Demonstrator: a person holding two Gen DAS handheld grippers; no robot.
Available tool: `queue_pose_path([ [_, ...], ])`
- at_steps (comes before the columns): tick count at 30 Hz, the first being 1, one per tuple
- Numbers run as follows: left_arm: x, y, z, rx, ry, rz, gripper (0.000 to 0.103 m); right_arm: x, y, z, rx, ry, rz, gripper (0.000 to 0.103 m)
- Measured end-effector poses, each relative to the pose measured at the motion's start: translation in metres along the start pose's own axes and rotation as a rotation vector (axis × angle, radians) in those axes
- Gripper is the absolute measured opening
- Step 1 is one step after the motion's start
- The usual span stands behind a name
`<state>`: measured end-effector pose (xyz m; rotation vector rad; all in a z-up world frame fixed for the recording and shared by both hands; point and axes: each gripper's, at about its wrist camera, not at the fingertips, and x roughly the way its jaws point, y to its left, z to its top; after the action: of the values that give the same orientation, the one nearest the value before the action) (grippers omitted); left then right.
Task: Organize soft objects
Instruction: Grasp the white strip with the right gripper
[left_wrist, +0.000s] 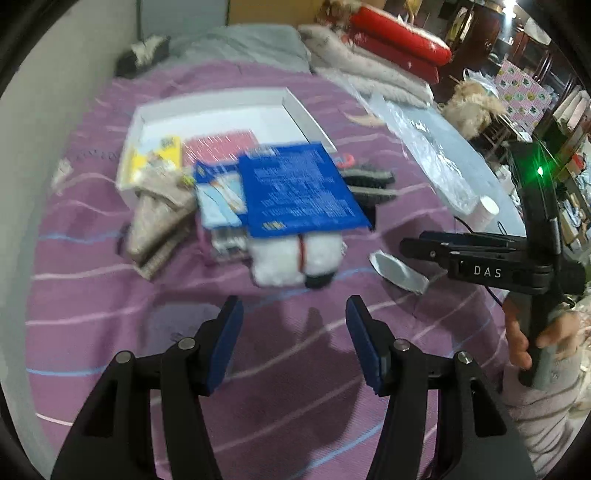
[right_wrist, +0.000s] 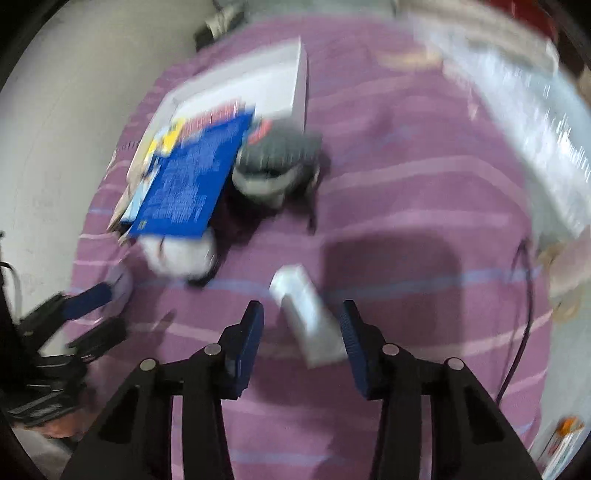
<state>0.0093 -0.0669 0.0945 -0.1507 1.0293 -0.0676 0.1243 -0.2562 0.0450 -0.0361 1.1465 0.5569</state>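
The white box (left_wrist: 295, 107), upper centre, holds yellow (left_wrist: 155, 155) and red packets (left_wrist: 221, 146). A purple striped bedspread (left_wrist: 110, 295) lies beneath. The left gripper (left_wrist: 294, 314) gapes empty; the right gripper (right_wrist: 302, 317) straddles a grey item (right_wrist: 310, 317), untouched.

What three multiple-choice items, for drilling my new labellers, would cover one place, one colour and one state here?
1. The blue card lies:
A. on the white fluffy bundle
B. between gripper fingers
C. on red cushions

2. The bedspread is:
A. green
B. purple with pale stripes
C. plain white

3. The left gripper is:
A. open, nothing between its fingers
B. shut on a card
C. shut on a sock

A: the card covers the bundle's top. B: purple cloth with pale lines. A: only bare cloth shows between its fingers.
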Motion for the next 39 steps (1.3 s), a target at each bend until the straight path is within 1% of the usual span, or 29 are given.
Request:
queue_pose_path([
  [2,-0.007,0.006,0.0,0.002,-0.041,0.024,0.059,-0.003,-0.002,0.0,-0.056,-0.081,0.047,0.043],
  [3,-0.01,0.008,-0.001,0.007,-0.065,0.031,0.059,-0.006,-0.002,-0.001,-0.085,-0.108,0.07,0.045],
  [4,-0.011,0.009,-0.001,0.012,-0.083,0.033,0.059,-0.008,-0.002,-0.003,-0.125,-0.124,0.063,0.046],
  [5,-0.012,0.01,-0.001,0.017,-0.102,0.035,0.059,-0.011,-0.001,-0.004,-0.158,-0.137,0.031,0.047],
  [6,-0.012,0.01,-0.001,0.02,-0.114,0.034,0.059,-0.012,0.003,-0.008,-0.209,-0.153,-0.045,0.048],
  [8,-0.007,0.009,-0.002,0.024,-0.119,0.022,0.059,-0.012,0.01,-0.016,-0.299,-0.154,-0.125,0.048],
  [9,-0.004,0.007,-0.002,0.029,-0.117,0.013,0.059,-0.014,0.008,-0.021,-0.333,-0.15,-0.115,0.048],
  [12,0.004,0.002,-0.007,0.043,-0.123,-0.019,0.059,-0.01,0.009,-0.036,-0.384,-0.122,-0.019,0.046],
  [14,0.008,-0.004,-0.009,0.058,-0.121,-0.03,0.059,-0.008,0.012,-0.042,-0.43,-0.131,0.005,0.046],
  [15,0.01,-0.007,-0.011,0.068,-0.122,-0.032,0.059,-0.004,0.016,-0.046,-0.481,-0.13,0.029,0.046],
  [17,0.014,-0.014,-0.013,0.095,-0.124,-0.016,0.059,0.005,0.019,-0.049,-0.538,-0.11,0.046,0.046],
  [19,0.018,-0.019,-0.015,0.114,-0.125,0.008,0.059,0.021,0.018,-0.05,-0.574,-0.065,0.03,0.047],
  [20,0.019,-0.02,-0.016,0.12,-0.123,0.017,0.059,0.029,0.016,-0.049,-0.578,-0.061,-0.005,0.05],
  [21,0.021,-0.022,-0.017,0.128,-0.117,0.027,0.059,0.032,0.012,-0.048,-0.569,-0.07,-0.021,0.058],
  [22,0.024,-0.024,-0.018,0.134,-0.109,0.036,0.059,0.034,0.008,-0.046,-0.55,-0.076,-0.016,0.062],
  [24,0.031,-0.027,-0.021,0.142,-0.087,0.056,0.059,0.04,-0.003,-0.044,-0.479,-0.078,0.003,0.08],
  [26,0.045,-0.029,-0.024,0.149,-0.043,0.07,0.06,0.043,-0.011,-0.045,-0.432,-0.086,0.01,0.087],
  [27,0.055,-0.031,-0.027,0.156,-0.01,0.074,0.063,0.042,-0.014,-0.047,-0.422,-0.098,0.019,0.087],
  [28,0.065,-0.033,-0.032,0.169,0.01,0.097,0.064,0.04,-0.015,-0.051,-0.423,-0.11,0.016,0.087],
  [29,0.069,-0.035,-0.034,0.179,-0.003,0.121,0.069,0.039,-0.014,-0.053,-0.43,-0.121,0.006,0.088],
  [30,0.07,-0.037,-0.036,0.191,-0.024,0.153,0.075,0.04,-0.012,-0.056,-0.442,-0.125,-0.018,0.092],
  [31,0.071,-0.038,-0.036,0.197,-0.03,0.182,0.079,0.042,-0.01,-0.057,-0.448,-0.126,-0.043,0.095],
  [32,0.071,-0.038,-0.035,0.197,-0.031,0.209,0.085,0.044,-0.007,-0.058,-0.452,-0.126,-0.08,0.101],
  [33,0.072,-0.036,-0.034,0.192,-0.03,0.216,0.089,0.045,-0.007,-0.059,-0.449,-0.122,-0.098,0.103],
  [35,0.073,-0.029,-0.033,0.169,-0.025,0.21,0.094,0.043,-0.006,-0.057,-0.442,-0.111,-0.09,0.103],
  [37,0.074,-0.022,-0.032,0.143,-0.018,0.178,0.095,0.041,-0.007,-0.056,-0.438,-0.121,-0.08,0.1],
  [38,0.074,-0.019,-0.033,0.132,-0.017,0.166,0.097,0.038,-0.007,-0.057,-0.445,-0.137,-0.074,0.09],
  [39,0.074,-0.018,-0.033,0.128,-0.015,0.165,0.098,0.035,-0.004,-0.058,-0.468,-0.161,-0.058,0.075],
])
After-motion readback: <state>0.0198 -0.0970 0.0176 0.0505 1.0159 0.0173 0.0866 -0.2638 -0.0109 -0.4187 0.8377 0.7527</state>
